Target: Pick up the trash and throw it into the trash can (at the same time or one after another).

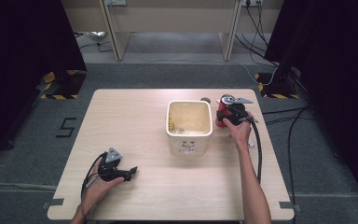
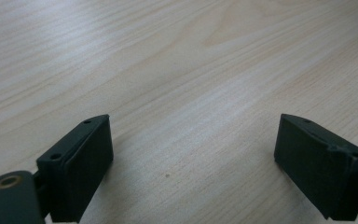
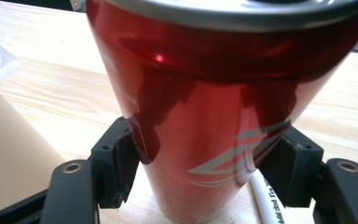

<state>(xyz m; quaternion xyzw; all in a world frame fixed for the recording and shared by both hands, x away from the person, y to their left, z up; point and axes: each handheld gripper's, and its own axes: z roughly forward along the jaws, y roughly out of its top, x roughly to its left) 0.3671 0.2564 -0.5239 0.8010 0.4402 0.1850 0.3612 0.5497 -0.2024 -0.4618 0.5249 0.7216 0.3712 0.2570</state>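
The left gripper (image 1: 131,171) lies low near the table's front-left corner, cradled in the person's left hand (image 1: 98,184), and it looks parked there to stay out of the way: its 2 matte black, blocky jaws stand wide apart with nothing between them, only the pale, fine-grained wooden table (image 2: 182,70) running under them in the left gripper view. Toward the middle of the table stands a cream-coloured, square plastic bin with rounded corners (image 1: 189,140), open at the top, with some yellowish scraps lying inside, too small to tell what they are; its place beside the work suggests it is where things get dropped. Just behind its far right corner sits a small dark round thing (image 1: 205,99) that I cannot identify. Right of the bin, close beside it, stands the glossy red aluminium drink can with a silver rim (image 3: 214,121), upright on the wood. The right gripper (image 1: 224,120) comes at it level from the person's side, low on the body where the smooth cylinder gives the flattest hold. In the right gripper view the 2 jaws sit either side of the can and appear to touch its mirror-like wall, so I read them as clamped on it, likely for a lift into the bin. A white cable (image 3: 268,196) lies on the table by the can's base.
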